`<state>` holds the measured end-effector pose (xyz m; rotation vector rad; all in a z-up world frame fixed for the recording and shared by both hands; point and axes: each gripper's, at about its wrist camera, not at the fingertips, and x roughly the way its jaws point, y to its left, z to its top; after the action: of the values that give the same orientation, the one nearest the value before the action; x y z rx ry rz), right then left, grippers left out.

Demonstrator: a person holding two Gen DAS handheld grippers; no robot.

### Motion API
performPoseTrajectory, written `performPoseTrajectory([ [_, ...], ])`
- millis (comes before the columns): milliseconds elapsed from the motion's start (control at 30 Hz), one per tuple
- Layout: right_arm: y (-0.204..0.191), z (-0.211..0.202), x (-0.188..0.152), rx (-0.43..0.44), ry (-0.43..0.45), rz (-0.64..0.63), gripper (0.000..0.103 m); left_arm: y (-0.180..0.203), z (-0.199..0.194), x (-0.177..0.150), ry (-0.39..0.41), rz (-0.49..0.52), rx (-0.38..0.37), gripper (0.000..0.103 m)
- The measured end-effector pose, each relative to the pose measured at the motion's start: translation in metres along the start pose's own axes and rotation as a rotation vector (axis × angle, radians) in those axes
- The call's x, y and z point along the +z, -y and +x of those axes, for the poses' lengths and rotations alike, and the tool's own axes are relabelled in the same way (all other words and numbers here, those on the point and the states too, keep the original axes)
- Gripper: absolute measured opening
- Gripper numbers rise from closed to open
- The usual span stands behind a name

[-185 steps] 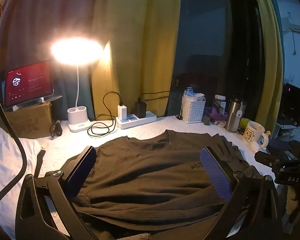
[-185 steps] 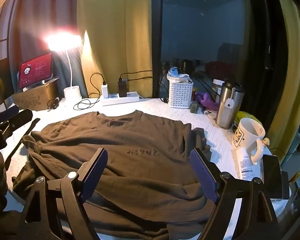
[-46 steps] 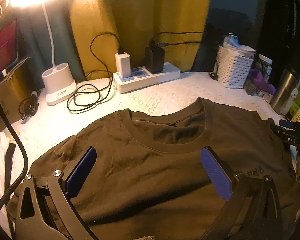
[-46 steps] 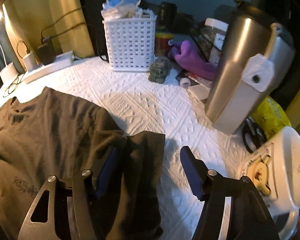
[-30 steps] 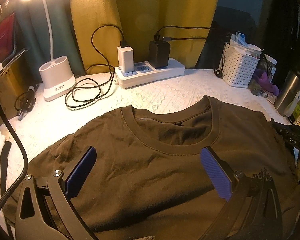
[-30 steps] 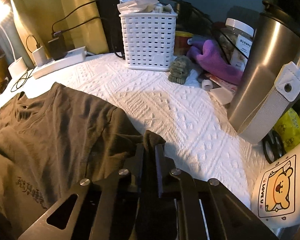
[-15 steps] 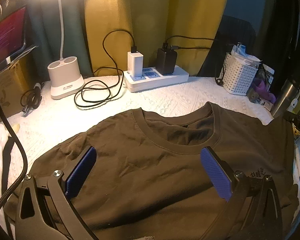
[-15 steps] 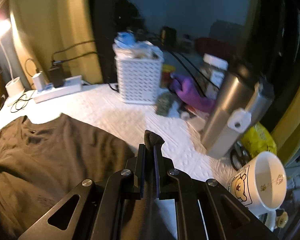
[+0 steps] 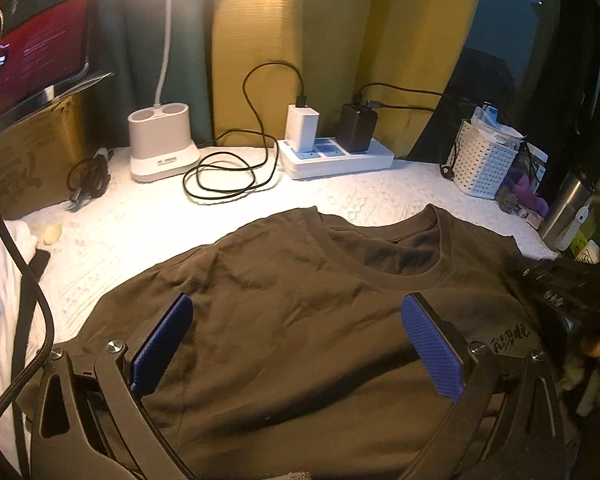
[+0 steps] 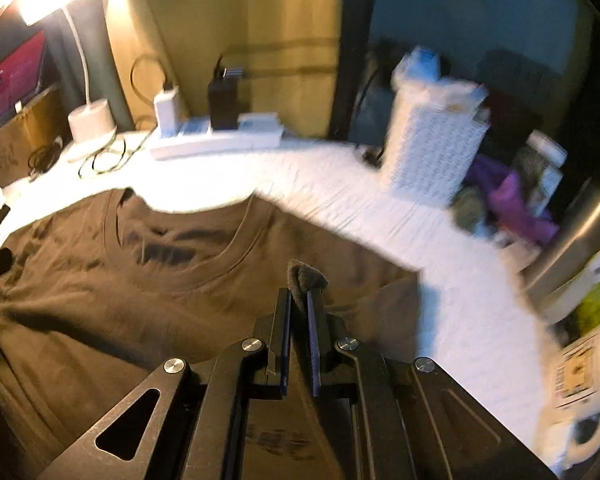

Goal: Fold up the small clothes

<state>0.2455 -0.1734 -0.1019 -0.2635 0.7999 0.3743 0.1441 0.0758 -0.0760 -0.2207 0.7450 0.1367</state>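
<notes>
A dark brown T-shirt (image 9: 300,320) lies front up on the white table cover, its neckline (image 9: 380,248) toward the far side. My left gripper (image 9: 296,340) hovers open over the chest, blue pads wide apart with nothing between them. In the right wrist view the T-shirt (image 10: 120,280) spreads to the left, and my right gripper (image 10: 299,300) is shut on a bunched bit of its sleeve (image 10: 306,276), held up over the shirt's right shoulder. The right gripper (image 9: 556,296) shows as a dark blur at the left wrist view's right edge.
Along the back stand a lamp base (image 9: 162,144), a power strip (image 9: 336,156) with chargers and a coiled cable, a white basket (image 9: 484,164) and a steel tumbler (image 9: 564,208). A tablet on a box (image 9: 32,136) is far left. A mug (image 10: 580,372) sits at the right edge.
My right gripper, still shut on the sleeve, has swung left and carried it over the shirt toward the collar. The left gripper has drifted sideways, still open above the chest.
</notes>
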Motion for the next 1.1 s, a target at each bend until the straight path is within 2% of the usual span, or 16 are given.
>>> performPoseTrajectory([
  [67, -0.004, 0.016, -0.006, 0.03, -0.053, 0.015, 0.008, -0.004, -0.002, -0.002, -0.002, -0.005, 0.003, 0.102],
  [100, -0.005, 0.017, -0.007, 0.05, -0.055, 0.012, 0.009, -0.006, -0.003, -0.003, -0.004, -0.007, 0.006, 0.102],
  [133, -0.007, 0.015, -0.01, 0.085, -0.04, -0.005, 0.013, -0.008, -0.003, -0.004, -0.006, -0.008, 0.009, 0.102],
  [200, -0.01, 0.009, -0.012, 0.111, -0.028, -0.02, 0.05, -0.01, -0.004, -0.005, -0.009, -0.008, 0.013, 0.102],
  [233, -0.009, 0.002, -0.014, 0.121, -0.016, -0.02, 0.088, -0.011, -0.004, -0.005, -0.008, -0.008, 0.014, 0.102],
  [267, -0.009, -0.004, -0.016, 0.131, -0.006, -0.017, 0.096, -0.011, -0.005, -0.005, -0.006, -0.007, 0.016, 0.102],
  [333, -0.005, -0.019, -0.02, 0.15, 0.0, -0.012, 0.096, -0.01, -0.008, -0.005, 0.0, -0.004, 0.018, 0.102],
  [433, 0.007, -0.039, -0.026, 0.119, 0.019, 0.012, 0.096, -0.006, -0.013, -0.006, 0.008, 0.009, 0.019, 0.102],
  [533, 0.036, -0.056, -0.039, 0.077, 0.037, 0.091, 0.096, -0.002, -0.016, -0.008, 0.01, 0.02, 0.018, 0.102],
  [633, 0.065, -0.056, -0.057, 0.062, 0.008, 0.166, 0.096, 0.004, -0.018, -0.01, 0.01, 0.03, 0.013, 0.102],
  [767, 0.088, -0.05, -0.082, 0.137, -0.038, 0.271, 0.095, 0.009, -0.023, -0.013, 0.014, 0.042, 0.014, 0.102],
  [833, 0.091, -0.05, -0.09, 0.139, -0.048, 0.281, 0.095, 0.01, -0.025, -0.015, 0.014, 0.044, 0.014, 0.102],
  [900, 0.095, -0.048, -0.097, 0.139, -0.061, 0.294, 0.088, 0.01, -0.027, -0.017, 0.014, 0.047, 0.016, 0.102],
  [967, 0.102, -0.045, -0.104, 0.16, -0.068, 0.335, 0.078, 0.01, -0.029, -0.019, 0.012, 0.05, 0.02, 0.102],
  [1033, 0.108, -0.042, -0.108, 0.176, -0.073, 0.375, 0.074, 0.009, -0.031, -0.021, 0.011, 0.049, 0.023, 0.102],
  [1100, 0.11, -0.041, -0.107, 0.183, -0.061, 0.387, 0.04, 0.008, -0.033, -0.022, 0.013, 0.048, 0.028, 0.102],
])
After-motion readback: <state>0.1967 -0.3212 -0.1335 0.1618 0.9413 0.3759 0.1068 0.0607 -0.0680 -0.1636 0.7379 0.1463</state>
